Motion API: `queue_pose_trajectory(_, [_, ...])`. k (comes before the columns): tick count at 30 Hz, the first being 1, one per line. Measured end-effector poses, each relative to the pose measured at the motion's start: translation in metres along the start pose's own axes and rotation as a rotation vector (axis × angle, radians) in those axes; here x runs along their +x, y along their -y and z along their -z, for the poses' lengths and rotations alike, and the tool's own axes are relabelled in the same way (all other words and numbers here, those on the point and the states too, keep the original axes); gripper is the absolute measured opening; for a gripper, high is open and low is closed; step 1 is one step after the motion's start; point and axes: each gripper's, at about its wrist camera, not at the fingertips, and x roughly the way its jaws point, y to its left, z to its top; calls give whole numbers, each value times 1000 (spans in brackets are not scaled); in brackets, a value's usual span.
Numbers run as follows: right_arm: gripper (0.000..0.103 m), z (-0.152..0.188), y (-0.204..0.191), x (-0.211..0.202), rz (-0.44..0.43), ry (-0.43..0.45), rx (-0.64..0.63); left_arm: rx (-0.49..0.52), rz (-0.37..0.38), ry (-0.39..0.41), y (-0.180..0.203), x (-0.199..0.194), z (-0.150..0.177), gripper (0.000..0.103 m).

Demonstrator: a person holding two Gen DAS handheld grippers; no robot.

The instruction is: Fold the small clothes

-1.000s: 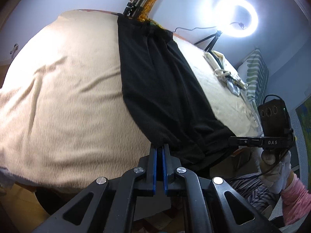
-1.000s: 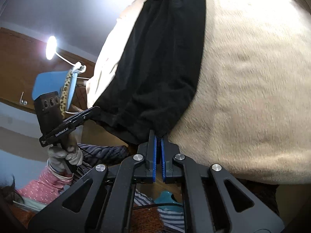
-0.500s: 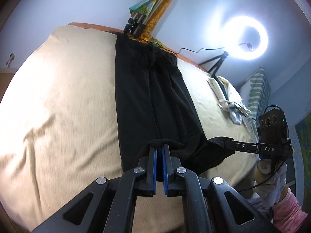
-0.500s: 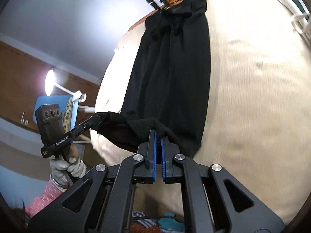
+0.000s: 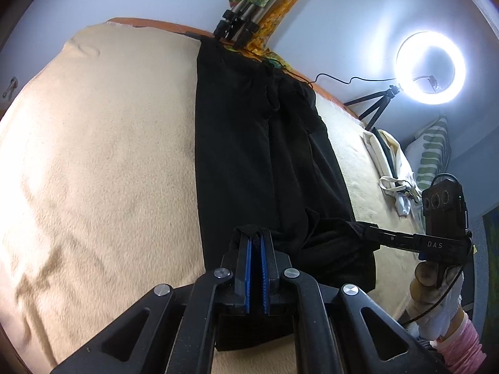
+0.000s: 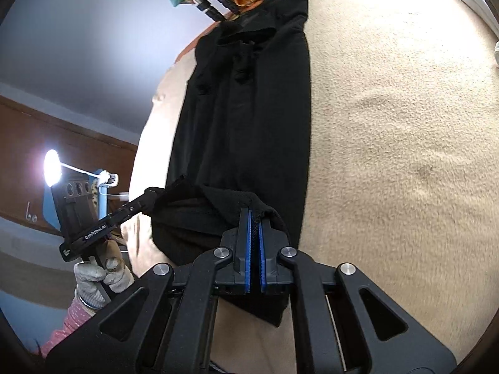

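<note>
Long black trousers (image 5: 249, 143) lie lengthwise on a beige blanket (image 5: 109, 155), waistband at the far edge. My left gripper (image 5: 255, 237) pinches one corner of the near hem, black fabric showing between its blue pads (image 5: 248, 268); its jaws are opening slightly. The right gripper (image 5: 371, 229) holds the other hem corner, off to the right. In the right wrist view the trousers (image 6: 249, 109) stretch away, my right gripper (image 6: 255, 215) is shut on the hem, and the left gripper (image 6: 152, 191) grips the fabric at left. The lifted hem hangs folded back over the legs.
A ring light (image 5: 429, 68) on a tripod stands past the bed's right side. Pale cloth items (image 5: 393, 168) and a striped pillow (image 5: 432, 152) lie at the right edge. Tripod legs (image 5: 237, 28) rise beyond the waistband. A lamp (image 6: 51, 168) glows at left.
Both grippers have carried the trouser hem from the bed's near edge forward over the legs, towards the waistband. The lower part is now doubled over.
</note>
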Motion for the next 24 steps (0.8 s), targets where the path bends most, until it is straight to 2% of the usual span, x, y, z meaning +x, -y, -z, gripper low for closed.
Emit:
queue_pose_trajectory(1, [6,0,1,1,3,0,2,3,-8,6,0,-1,-1,9])
queue_pose_trajectory(2, [8,-1,1,0,10,1,-2,4,-5,13,0,-3,-1,18])
queue_pose_trajectory(3, [11,-1,0,-2,19,2,-10,4,-6,22,-1,-6,-2,24])
queue_pose_trajectory(5, [27,1,-5,-10,35,16,-44,24,-15,48,0,-17,-1,26])
queue_pose_trajectory(7, [35,4,-12,-22,62,56,-86,50,-22,68,2,-27,1,27])
queue_pose_trajectory(11, [35,15,-21,-34,46,60,-153,92,-13,40,5,-37,15,26])
queue_pose_trajectory(13, [35,23,-23,-28,37,19,-179,105,-12,-4,6,-32,26,26])
queue_pose_trajectory(15, [29,29,-24,-16,49,-30,-207,124,-18,-44,8,-25,33,24])
queue_pose_trajectory(19, [27,29,-27,6,81,-86,-247,152,-56,-103,9,-5,39,23])
queue_pose_trajectory(22, [27,22,-30,17,97,-101,-268,157,-68,-98,10,3,30,22])
queue_pose_trajectory(23, [27,19,-31,20,76,-139,-291,154,-70,-89,11,4,26,22])
queue_pose_trajectory(24, [27,13,-33,23,85,-129,-301,146,-67,-75,11,5,20,22])
